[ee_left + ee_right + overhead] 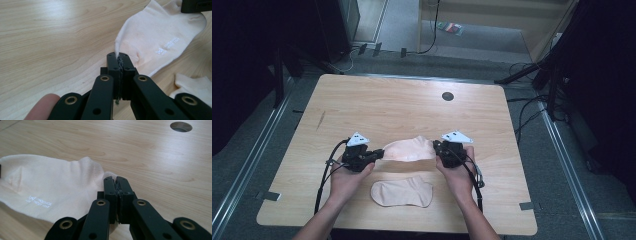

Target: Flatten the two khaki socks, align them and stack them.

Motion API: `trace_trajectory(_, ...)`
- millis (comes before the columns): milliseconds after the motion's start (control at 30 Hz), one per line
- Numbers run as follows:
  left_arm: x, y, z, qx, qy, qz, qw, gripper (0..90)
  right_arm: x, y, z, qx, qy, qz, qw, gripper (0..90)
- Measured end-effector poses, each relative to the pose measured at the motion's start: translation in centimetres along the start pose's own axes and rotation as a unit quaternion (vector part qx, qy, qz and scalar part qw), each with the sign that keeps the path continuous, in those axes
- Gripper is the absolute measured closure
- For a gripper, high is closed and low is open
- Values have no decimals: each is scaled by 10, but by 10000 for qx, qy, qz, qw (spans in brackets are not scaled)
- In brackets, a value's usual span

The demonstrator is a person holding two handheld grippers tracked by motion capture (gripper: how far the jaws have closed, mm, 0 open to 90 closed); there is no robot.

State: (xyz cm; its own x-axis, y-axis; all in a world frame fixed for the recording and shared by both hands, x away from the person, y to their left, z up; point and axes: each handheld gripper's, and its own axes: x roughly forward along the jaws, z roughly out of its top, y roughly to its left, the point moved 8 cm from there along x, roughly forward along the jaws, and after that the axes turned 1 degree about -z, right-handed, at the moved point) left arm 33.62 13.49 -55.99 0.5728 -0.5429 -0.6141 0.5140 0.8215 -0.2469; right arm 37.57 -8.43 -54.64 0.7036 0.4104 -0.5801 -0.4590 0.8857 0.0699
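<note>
The left hand-held gripper (119,58) has its jaws pressed together on a thin edge of the held sock (155,42); the fabric rises as a narrow fold from between the tips. The right hand-held gripper (116,182) is closed in the same way on the opposite end of this sock, with a small bump of cloth just before its tips. In the high view, the sock (409,150) is stretched between the two grippers, left (377,154) and right (437,150), and seems to rest low over the desk (402,102).

I judge that the grasping is done and the sock is spread out. What is left is probably to lay it on the second sock (402,193), which lies flat on the desk nearer to the person, between the two forearms. No pairing or folding is done yet.

How much cloth is inside each pair of jaws is hidden. Whether the held sock touches the desk in its middle, I cannot tell. The small white print on it is not readable. In the left gripper view the second sock (197,86) is cut off at the border.
</note>
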Motion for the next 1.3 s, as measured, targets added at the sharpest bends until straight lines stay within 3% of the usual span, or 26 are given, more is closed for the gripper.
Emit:
trace_trajectory(267,-27,-2,-10,-63,-104,-162,9998,900,-18,20,-8,-29,-36,181,9998,888)
trace_trajectory(700,-51,-15,-44,33,81,-326,9994,900,-43,43,-37,22,19,423,9991,887)
trace_trajectory(1300,-51,-33,-80,251,487,-458,9974,899,-61,58,-72,-161,202,400,9989,887)
